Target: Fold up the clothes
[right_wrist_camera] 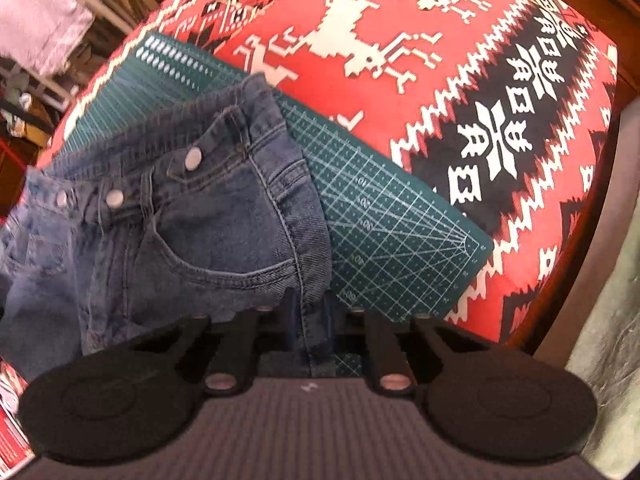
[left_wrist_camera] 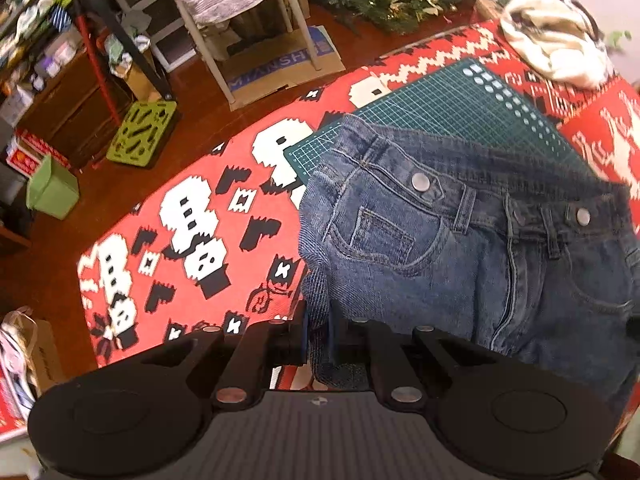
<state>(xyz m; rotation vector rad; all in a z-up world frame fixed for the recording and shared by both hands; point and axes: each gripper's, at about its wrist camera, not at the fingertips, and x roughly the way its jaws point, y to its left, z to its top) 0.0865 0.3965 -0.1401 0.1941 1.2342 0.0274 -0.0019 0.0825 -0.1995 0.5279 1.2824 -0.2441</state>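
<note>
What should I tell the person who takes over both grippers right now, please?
Left gripper: shut on the jeans at one side seam.
Right gripper: shut on the jeans at the other side seam.
The jeans are front up, waistband away from you, over the green cutting mat on the red patterned cloth.
A white garment waits at the far corner.
Done: both sides gripped. Left: every fold of the jeans, then the white garment.

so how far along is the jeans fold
Early. Done: both grippers have a side seam, left gripper and right gripper shut on the jeans over the green mat. In hand: the waist is up. Left: every fold, plus the white garment.
</note>
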